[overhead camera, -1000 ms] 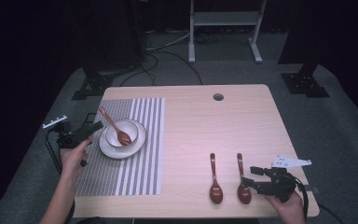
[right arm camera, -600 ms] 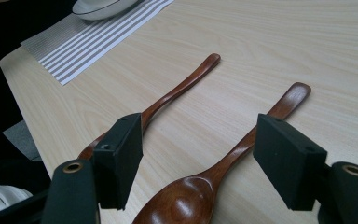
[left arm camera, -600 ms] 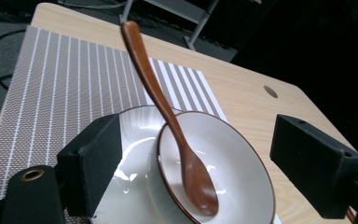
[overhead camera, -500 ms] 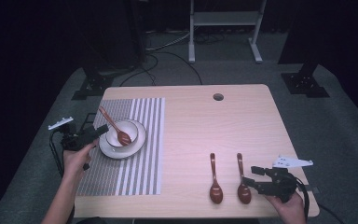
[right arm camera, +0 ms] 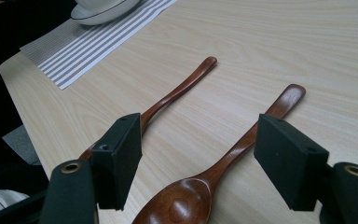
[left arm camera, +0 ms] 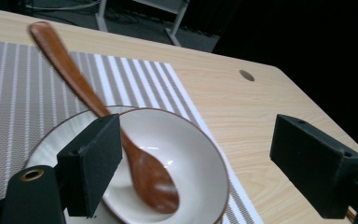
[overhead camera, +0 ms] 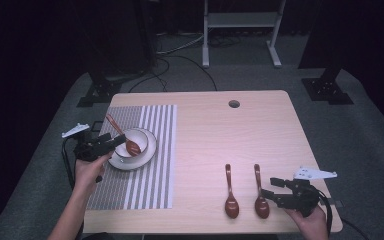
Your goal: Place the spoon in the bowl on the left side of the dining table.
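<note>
A wooden spoon [left arm camera: 121,140] lies with its head in the white bowl [overhead camera: 134,141] and its handle slanting up over the rim, so it stays propped instead of sliding flat; the bowl sits on a plate [overhead camera: 147,152] on the striped placemat [overhead camera: 150,175] at the left of the table [overhead camera: 260,135]. The left tongs [overhead camera: 114,141] hang just beside the bowl with jaws apart and nothing between the pads, which suggests this spoon has been let go there. Near the front edge at the right, two more wooden spoons lie side by side, heads toward the person: the left spoon [overhead camera: 230,192] and the right spoon [overhead camera: 259,192], near each other but apart. The right tongs [overhead camera: 270,189] sit low on the table by the right spoon's head, jaws wide apart and straddling its neck in the right gripper view, pads not yet touching. That placement looks like a line-up for a pinch on the narrow neck, where a grip holds best.
</note>
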`<state>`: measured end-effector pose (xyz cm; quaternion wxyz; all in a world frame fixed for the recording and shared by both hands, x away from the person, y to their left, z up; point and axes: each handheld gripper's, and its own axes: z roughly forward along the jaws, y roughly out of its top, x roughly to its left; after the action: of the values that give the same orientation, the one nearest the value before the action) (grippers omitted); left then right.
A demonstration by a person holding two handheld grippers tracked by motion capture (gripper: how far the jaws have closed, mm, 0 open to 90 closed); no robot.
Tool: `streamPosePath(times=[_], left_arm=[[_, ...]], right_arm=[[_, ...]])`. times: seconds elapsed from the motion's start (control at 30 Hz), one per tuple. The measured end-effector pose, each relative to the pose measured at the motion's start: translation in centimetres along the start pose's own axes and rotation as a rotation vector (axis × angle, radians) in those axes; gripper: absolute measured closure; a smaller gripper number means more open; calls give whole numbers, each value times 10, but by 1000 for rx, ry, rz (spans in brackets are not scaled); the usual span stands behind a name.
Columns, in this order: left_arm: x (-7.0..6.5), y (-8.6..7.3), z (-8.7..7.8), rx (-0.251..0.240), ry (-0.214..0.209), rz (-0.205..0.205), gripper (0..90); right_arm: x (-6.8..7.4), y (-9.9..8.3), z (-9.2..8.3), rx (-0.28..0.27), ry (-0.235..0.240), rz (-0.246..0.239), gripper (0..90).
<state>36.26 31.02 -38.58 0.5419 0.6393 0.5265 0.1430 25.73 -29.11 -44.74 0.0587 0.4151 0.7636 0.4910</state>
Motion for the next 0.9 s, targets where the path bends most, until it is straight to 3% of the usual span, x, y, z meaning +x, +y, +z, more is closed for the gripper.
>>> streamPosePath(times=[0.6,0.9], left_arm=[[-33,-3,20,54,-43,90,158],[-46,-8,29,76,-74,101,157]], right_arm=[[-1,-1,-4,-9,-6,-2,308],[-2,-1,-4,-9,-11,-1,306]])
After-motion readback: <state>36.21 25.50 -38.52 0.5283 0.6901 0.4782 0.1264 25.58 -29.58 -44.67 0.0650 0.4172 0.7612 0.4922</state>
